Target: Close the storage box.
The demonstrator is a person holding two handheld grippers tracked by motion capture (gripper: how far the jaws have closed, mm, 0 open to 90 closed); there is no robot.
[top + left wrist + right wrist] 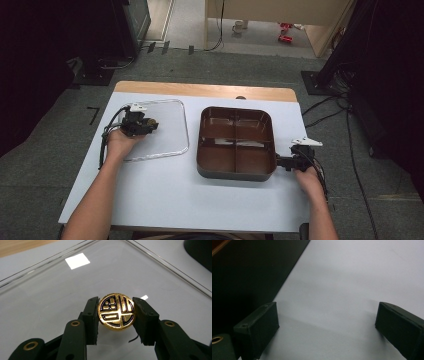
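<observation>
A gold round medallion point(117, 311) with a dark raised pattern stands on edge between the black pads point(91, 315) of my left gripper point(116, 303), which is shut on it. It hovers just over a clear square lid point(75, 282) lying flat on the white table. In the high view the left gripper point(149, 125) is over the lid's point(167, 135) left part, with the medallion point(150, 122) at its tip. My right gripper point(279, 162) rests on the table against the brown divided tray's point(200, 131) right front corner. Its jaws point(329, 315) are open, with bare table between them.
The tray's dark wall point(249, 270) fills the left of the right gripper view. The tray has several compartments. A wooden strip point(205, 90) runs along the table's far edge. Cables and dark stands lie on the floor beyond.
</observation>
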